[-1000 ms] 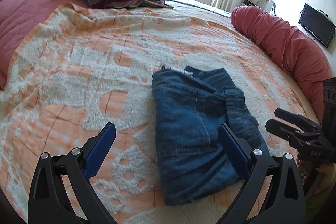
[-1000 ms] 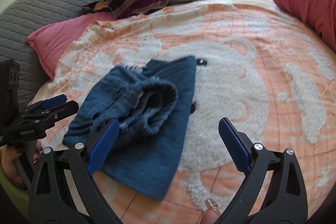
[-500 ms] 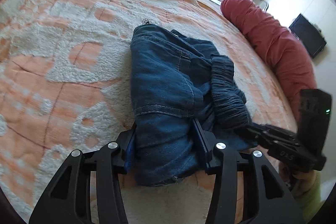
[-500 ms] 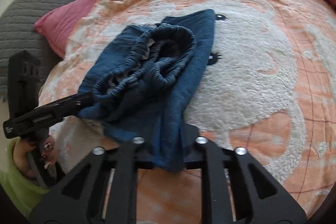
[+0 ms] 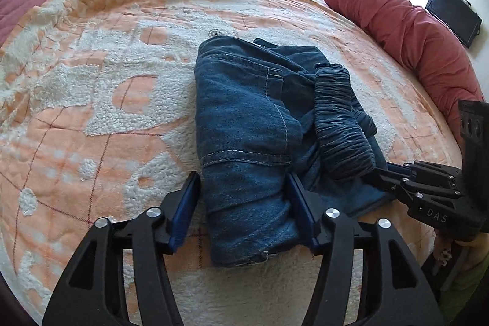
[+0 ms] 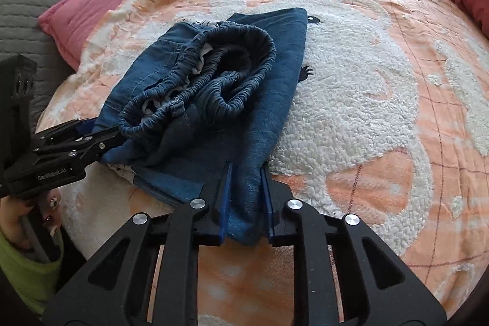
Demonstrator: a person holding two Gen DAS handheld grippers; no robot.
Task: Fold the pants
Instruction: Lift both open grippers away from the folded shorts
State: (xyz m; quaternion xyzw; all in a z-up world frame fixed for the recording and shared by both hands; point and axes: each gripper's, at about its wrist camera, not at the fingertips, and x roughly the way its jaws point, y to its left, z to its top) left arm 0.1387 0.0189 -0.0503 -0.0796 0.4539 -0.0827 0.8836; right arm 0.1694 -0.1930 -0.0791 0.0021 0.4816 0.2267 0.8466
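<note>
Your pants point(image 5: 259, 124) lie folded near the middle of the bed point(image 5: 91, 100), on the orange-and-white blanket point(image 6: 382, 112), with the elastic waistband point(image 6: 226, 72) bunched on top. Your left gripper point(image 5: 244, 210) straddles the near left end of the pants: its jaws have just been opening, the right pad touches the denim and the left pad stands just clear. Your right gripper point(image 6: 244, 197) is nearly closed, its jaws having just eased open slightly, and pinches the near right edge.
</note>
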